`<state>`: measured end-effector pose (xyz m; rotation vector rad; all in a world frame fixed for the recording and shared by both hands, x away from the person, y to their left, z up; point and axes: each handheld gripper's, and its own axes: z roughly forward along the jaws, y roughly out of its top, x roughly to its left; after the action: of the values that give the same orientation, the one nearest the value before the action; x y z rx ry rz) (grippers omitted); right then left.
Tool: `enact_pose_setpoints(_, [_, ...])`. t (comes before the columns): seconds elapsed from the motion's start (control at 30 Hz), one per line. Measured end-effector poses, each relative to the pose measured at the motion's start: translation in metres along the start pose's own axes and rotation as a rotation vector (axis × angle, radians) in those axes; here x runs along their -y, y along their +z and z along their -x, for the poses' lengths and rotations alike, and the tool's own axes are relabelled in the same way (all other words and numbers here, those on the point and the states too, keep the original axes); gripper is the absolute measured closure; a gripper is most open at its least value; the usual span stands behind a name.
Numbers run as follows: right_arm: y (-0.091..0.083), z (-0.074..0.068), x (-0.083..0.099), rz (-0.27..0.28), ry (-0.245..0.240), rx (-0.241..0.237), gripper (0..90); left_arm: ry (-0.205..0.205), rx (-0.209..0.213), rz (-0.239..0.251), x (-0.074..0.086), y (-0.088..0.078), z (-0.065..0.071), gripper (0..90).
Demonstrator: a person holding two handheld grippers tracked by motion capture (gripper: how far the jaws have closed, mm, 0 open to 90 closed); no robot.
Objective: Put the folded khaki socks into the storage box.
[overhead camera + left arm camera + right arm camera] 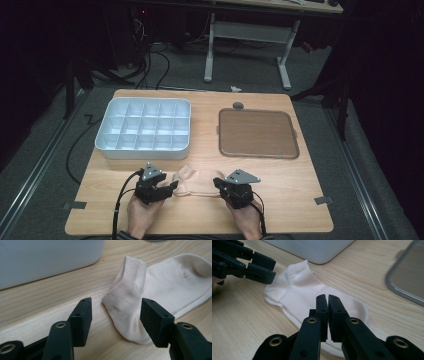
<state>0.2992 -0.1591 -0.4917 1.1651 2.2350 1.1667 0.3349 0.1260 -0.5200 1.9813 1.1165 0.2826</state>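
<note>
Sock (160, 290): pale cream with a faint peach tint, plain; finely ribbed knit at the cuff. Left gripper (172, 186) and right gripper (217, 183): matte black jaws, brass-coloured rivets at the pivots, grey three-cornered top plates. Compartment organiser box (144, 128): white to light grey-blue, uniform, no markings. Tray (257, 133): brown centre panel, darker grey rim. Table (295, 185): light natural wood, straight grain lines. Floor: dark grey.

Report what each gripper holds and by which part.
The right gripper is shut over the sock's toe end; whether it pinches fabric cannot be told. The left gripper is open around the cuff, holding nothing.
</note>
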Motion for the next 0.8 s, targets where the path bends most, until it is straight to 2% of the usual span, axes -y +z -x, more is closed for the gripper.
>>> enact_pose_setpoints(0.23, [0.014,-0.014,-0.004,-0.020,-0.022,-0.040,88.6,-0.021,0.018,-0.013,-0.001,0.003,0.000,44.0])
enact_pose_setpoints(0.33, [0.026,-0.022,-0.005,-0.037,-0.029,-0.061,89.2,-0.034,0.020,-0.013,-0.001,0.006,-0.001,45.0])
enact_pose_setpoints(0.6, [0.045,-0.033,-0.004,-0.063,-0.048,-0.071,89.3,-0.060,0.012,-0.011,-0.003,0.007,-0.004,45.8])
enact_pose_setpoints(0.67, [0.048,-0.033,-0.003,-0.067,-0.044,-0.071,89.3,-0.069,0.023,-0.016,-0.003,0.008,-0.005,45.7])
enact_pose_setpoints(0.8, [0.054,-0.034,-0.001,-0.086,-0.038,-0.068,89.3,-0.063,0.028,-0.034,-0.002,0.013,-0.004,45.1])
